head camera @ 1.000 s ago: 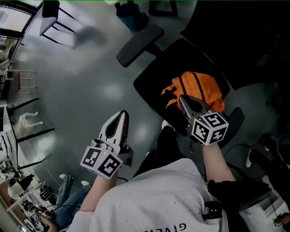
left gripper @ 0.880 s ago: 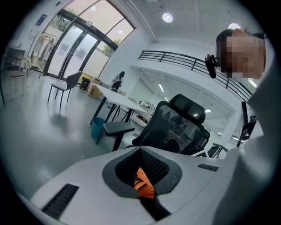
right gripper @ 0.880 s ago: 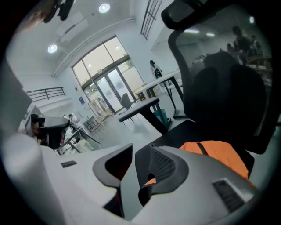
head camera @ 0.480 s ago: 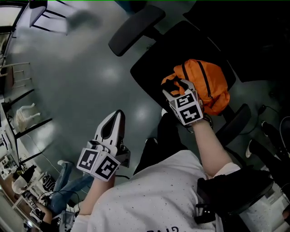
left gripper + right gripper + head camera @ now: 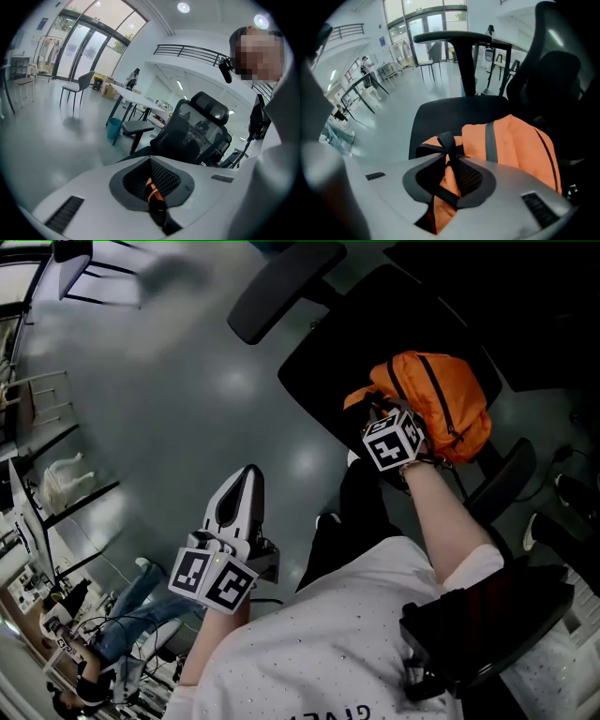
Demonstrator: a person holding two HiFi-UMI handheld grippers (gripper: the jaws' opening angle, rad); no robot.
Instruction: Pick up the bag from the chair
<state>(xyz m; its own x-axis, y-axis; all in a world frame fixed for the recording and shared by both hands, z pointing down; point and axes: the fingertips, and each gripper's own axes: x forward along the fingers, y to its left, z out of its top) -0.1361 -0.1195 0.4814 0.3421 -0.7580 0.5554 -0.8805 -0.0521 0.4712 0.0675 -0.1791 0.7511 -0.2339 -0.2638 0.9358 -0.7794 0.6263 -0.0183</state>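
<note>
Right gripper view: right gripper jaws, just closing, pinch bag strap on chair; next, a straight lift. Left gripper jaws are pressed together.

White speckled short-sleeved T-shirt, dark trousers; pale grey left hand-held gripper and right hand-held gripper, each with a black-and-white marker cube.

floor: grey, glossy | doors: tall glass, daylit | spotlights: round, overhead | bin: teal, beside table

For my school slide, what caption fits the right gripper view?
The right gripper, jaws just closing, pinches the black strap of the orange bag on the black chair.
</note>
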